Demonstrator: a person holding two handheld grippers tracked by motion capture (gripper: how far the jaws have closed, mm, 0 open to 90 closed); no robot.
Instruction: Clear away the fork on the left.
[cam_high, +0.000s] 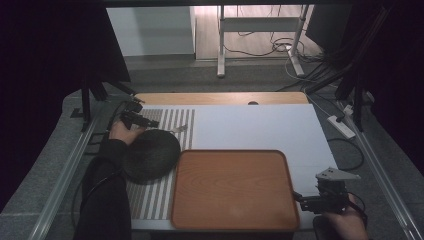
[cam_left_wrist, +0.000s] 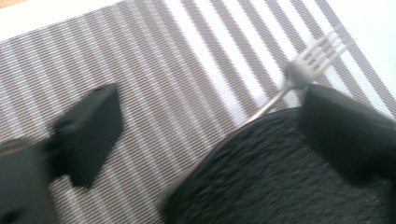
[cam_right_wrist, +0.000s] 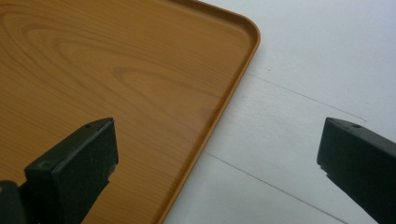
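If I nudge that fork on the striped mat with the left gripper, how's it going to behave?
The fork looks like thin metal, so probably stiff and light. It lies flat, so it would likely slide rather than roll, though the woven placemat may drag on it. Its handle seems tucked under the dark round object, which could pin it or make it pivot.

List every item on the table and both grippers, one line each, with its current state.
Left gripper: open, fingers either side of the plate's rim.
Right gripper: open, holding nothing, straddling the tray's edge.
Dark plate: on the striped placemat, overlapping the fork's handle.
Fork: lying flat on the placemat, tines away from the plate.
Wooden tray: empty, flat on the table.
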